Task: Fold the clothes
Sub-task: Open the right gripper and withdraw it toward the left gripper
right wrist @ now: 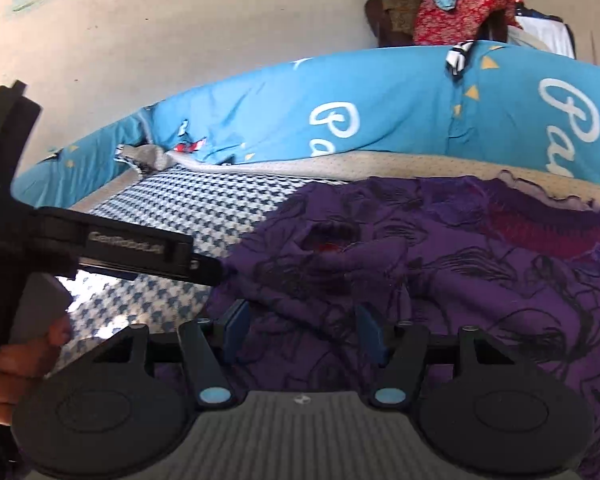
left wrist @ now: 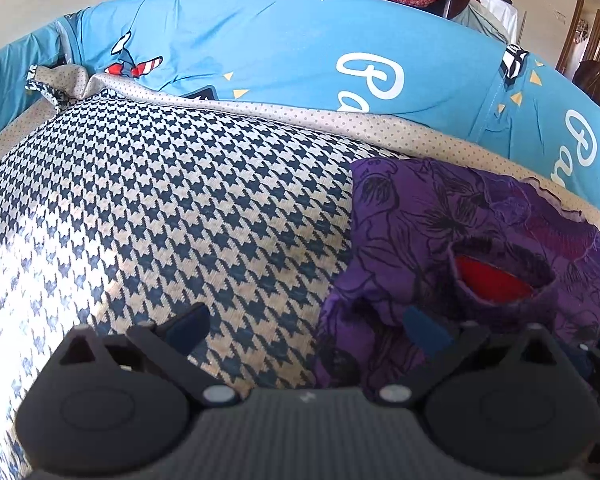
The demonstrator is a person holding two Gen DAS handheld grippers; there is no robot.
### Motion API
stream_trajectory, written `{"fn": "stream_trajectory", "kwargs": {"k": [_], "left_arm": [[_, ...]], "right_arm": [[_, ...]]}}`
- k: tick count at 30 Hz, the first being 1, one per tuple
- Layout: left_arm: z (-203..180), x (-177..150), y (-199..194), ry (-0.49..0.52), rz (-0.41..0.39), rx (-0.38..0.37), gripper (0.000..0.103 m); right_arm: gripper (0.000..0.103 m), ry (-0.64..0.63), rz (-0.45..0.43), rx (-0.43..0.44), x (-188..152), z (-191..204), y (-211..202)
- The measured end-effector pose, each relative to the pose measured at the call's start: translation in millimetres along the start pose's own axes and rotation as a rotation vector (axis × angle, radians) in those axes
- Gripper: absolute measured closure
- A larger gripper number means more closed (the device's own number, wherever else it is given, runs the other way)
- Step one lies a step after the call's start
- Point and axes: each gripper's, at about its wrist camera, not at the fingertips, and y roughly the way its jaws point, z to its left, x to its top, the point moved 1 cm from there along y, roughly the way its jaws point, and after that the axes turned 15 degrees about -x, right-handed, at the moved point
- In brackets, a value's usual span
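Note:
A purple garment (left wrist: 440, 220) with black flower outlines lies crumpled on a blue-and-white houndstooth bedcover (left wrist: 160, 200). Red shows through its neck opening (left wrist: 492, 276). My left gripper (left wrist: 306, 330) stands wide open at the garment's left edge, its right finger on the cloth and its left finger over the bedcover. In the right wrist view the purple garment (right wrist: 460, 280) fills the right half. My right gripper (right wrist: 303, 330) is open low over it, a loose fold lying between its blue pads (right wrist: 236, 328). The left gripper's black finger (right wrist: 208, 268) reaches the cloth's edge from the left.
A rolled blue quilt (left wrist: 280, 40) with white lettering runs along the far side of the bed, against the wall. Behind it a chair holds a pile of clothes (right wrist: 452, 16). A person's hand (right wrist: 4, 360) grips the left tool. A doorway (left wrist: 592, 32) stands far right.

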Motion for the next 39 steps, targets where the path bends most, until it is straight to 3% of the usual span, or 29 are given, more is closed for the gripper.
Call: {"fn": "stream_trajectory", "kwargs": {"k": [11,21,25,29,34,39], "left_arm": [[10,9,-11,-0.031,-0.053,0.029,0.0],[0,9,-15,-0.006,-0.083,0.008,0.0],[-5,9,-16,0.01,-0.091,-0.013,0.0],[-15,8,-15,0.052,-0.097,-0.032,0.0],[-26,2,-1,0.092,-0.049,-0.051,0.0],[-37,-6,10,0.133,-0.015,-0.057,0.0]], "right_arm": [[0.045,0.012,0.023,0.156,9,-1,-25],[0.044,0.095,-0.048,-0.07,3,-12,-18],[0.044,0.085,0.001,-0.016,-5,-2,-5],[0.044,-0.021,0.097,0.078,-19,17,6],[0.043,-0.059,0.097,0.072,-20,18,-4],[0.043,-0.056,0.076,-0.037,-14,-3,-20]]}}
